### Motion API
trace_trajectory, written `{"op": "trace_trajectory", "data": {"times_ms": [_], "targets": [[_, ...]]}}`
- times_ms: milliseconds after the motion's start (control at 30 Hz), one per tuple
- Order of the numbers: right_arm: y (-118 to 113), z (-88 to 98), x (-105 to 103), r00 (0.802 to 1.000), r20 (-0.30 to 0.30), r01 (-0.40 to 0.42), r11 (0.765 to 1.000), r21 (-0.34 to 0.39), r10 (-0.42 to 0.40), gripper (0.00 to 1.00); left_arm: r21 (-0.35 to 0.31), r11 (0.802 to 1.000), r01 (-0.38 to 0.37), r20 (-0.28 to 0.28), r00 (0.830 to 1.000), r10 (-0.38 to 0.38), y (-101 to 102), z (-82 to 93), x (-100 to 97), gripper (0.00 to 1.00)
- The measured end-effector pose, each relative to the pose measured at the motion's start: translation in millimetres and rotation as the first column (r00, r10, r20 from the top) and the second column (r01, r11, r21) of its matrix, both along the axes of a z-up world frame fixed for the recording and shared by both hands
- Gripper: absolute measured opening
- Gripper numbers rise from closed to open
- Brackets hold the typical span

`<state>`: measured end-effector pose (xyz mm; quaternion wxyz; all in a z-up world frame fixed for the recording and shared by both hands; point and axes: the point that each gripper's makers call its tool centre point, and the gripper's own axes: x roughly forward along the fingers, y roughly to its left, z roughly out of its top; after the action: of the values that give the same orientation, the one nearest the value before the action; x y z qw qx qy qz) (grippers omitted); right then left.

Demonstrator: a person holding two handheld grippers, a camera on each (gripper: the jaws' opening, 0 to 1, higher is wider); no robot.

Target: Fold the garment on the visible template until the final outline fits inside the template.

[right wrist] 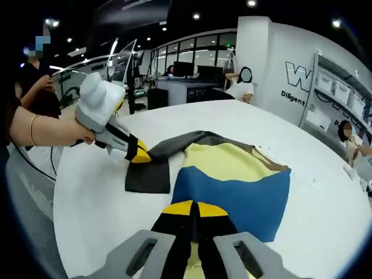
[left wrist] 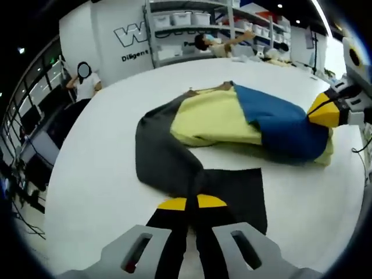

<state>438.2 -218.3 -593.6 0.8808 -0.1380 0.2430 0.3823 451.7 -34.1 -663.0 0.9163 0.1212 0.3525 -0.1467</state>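
A garment lies on the round white table [left wrist: 104, 174]. It has a yellow panel [left wrist: 215, 119], a blue panel [left wrist: 279, 125] and a dark grey part [left wrist: 163, 151]. My left gripper [left wrist: 192, 203] is shut on the dark grey cloth at its near edge. In the right gripper view the left gripper [right wrist: 138, 153] pinches that grey cloth [right wrist: 148, 174], held by a person's hand. My right gripper [right wrist: 192, 208] is shut on the blue panel [right wrist: 232, 195], and its yellow tip [left wrist: 324, 110] sits on the blue cloth's right end. A brown edge [left wrist: 209, 89] peeks from under the far side.
Shelves with white bins [left wrist: 186, 23] stand behind the table. People stand or sit beyond it [left wrist: 86, 81], [right wrist: 241, 81]. Desks with monitors [right wrist: 186, 72] lie further off. Bare white table surrounds the garment.
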Motion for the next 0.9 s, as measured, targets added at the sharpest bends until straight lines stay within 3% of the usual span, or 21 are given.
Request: {"op": "trace_trajectory", "data": {"times_ms": [67, 433, 633, 800, 867, 900], "targets": [[-7.4, 9.5, 6.4, 0.999, -0.009, 0.044, 0.998, 0.052, -0.043, 0.0, 0.007, 1.0, -0.022, -0.001, 1.0, 0.022, 8.9, -0.2, -0.1, 0.03], [-50.2, 29.1, 35.7, 0.987, -0.004, 0.161, 0.984, 0.078, -0.161, 0.0, 0.02, 0.997, -0.069, -0.007, 0.998, 0.07, 32.1, -1.8, -3.5, 0.03], [-74.7, 44.0, 49.2, 0.971, -0.018, 0.238, 0.96, 0.149, -0.238, 0.0, 0.039, 0.995, -0.089, -0.016, 0.996, 0.09, 48.3, -4.3, -2.1, 0.03], [-92.3, 48.2, 57.1, 0.949, -0.072, 0.315, 0.922, 0.227, -0.306, 0.0, 0.05, 0.994, -0.093, -0.023, 0.995, 0.094, 56.9, -5.5, 0.7, 0.03], [-103.3, 52.1, 58.9, 0.933, -0.112, 0.361, 0.892, 0.273, -0.343, 0.0, 0.066, 0.994, -0.091, -0.03, 0.995, 0.093, 61.5, -7.9, 1.6, 0.03], [-108.3, 51.8, 60.2, 0.93, -0.11, 0.367, 0.892, 0.265, -0.35, 0.0, 0.064, 0.994, -0.093, -0.026, 0.995, 0.094, 63.4, -6.9, 2.7, 0.03]]}}
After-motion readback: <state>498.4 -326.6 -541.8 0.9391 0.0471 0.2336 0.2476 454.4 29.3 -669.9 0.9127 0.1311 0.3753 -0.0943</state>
